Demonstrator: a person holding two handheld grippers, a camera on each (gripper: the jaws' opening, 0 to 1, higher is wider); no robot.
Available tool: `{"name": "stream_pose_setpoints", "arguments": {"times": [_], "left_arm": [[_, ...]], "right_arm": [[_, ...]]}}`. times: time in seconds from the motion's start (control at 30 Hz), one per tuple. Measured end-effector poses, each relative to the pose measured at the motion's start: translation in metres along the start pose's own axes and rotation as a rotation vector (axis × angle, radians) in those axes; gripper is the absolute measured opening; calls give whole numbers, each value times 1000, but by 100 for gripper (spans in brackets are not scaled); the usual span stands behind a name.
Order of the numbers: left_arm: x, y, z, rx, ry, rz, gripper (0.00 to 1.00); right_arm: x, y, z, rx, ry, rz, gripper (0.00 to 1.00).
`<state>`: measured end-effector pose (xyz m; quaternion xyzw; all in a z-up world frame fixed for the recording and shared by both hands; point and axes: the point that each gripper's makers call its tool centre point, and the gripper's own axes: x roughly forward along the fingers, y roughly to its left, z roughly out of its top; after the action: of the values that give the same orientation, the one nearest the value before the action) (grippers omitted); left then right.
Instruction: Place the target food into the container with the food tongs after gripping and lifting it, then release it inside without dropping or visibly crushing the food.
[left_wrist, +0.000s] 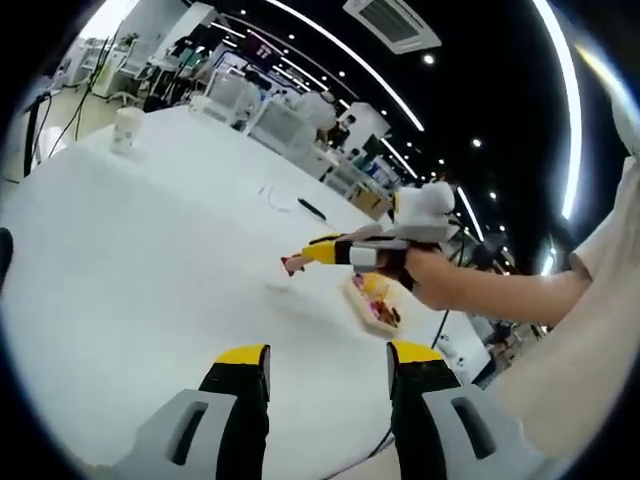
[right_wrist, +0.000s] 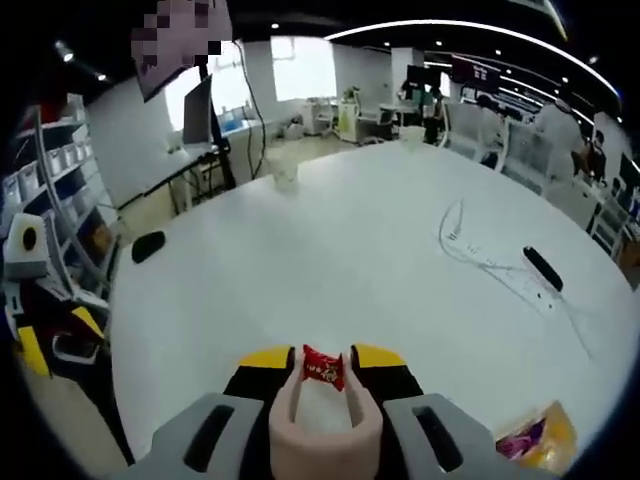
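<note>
White table (left_wrist: 150, 260): one, broad and round-edged, bearing everything in both views.
Black mouse-like object (right_wrist: 148, 246): one, at the table's left edge in the right gripper view.
Cups: one pale cup (left_wrist: 126, 128) far off on the left of the table in the left gripper view; the right gripper view shows two far cups, a clear one (right_wrist: 284, 172) and a white one (right_wrist: 410, 136).
Left gripper (left_wrist: 328, 368): two yellow-tipped black jaws standing apart over bare table, nothing between them; released.
Right gripper (right_wrist: 322, 362): jaws drawn in against a pair of pale pink food tongs (right_wrist: 322, 420); clenched on the tongs. In the left gripper view it comes in from the right, held in a person's hand (left_wrist: 440, 280), above the table.
Red wrapped candy (right_wrist: 323, 368): one, pinched between the tong tips, lifted off the table. White writing on the wrapper, too small to read.
Cable (right_wrist: 480, 255): one, thin, looping across the table's right part.
Black remote-like bar (right_wrist: 542, 268): one, just beside the cable.
Container (left_wrist: 375, 300): one tray of colourful wrapped snacks, on the table under the right gripper; its orange and purple contents sit at lower right in the right gripper view. No label readable.
</note>
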<state>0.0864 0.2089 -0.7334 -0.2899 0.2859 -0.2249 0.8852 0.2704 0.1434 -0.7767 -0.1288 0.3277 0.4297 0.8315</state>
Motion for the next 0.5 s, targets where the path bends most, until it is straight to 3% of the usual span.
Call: {"name": "stream_pose_setpoints", "arguments": {"times": [0.5], "left_arm": [[5, -19, 8, 42, -5, -44, 46]], "right_arm": [[-43, -19, 16, 49, -74, -66, 21]]}}
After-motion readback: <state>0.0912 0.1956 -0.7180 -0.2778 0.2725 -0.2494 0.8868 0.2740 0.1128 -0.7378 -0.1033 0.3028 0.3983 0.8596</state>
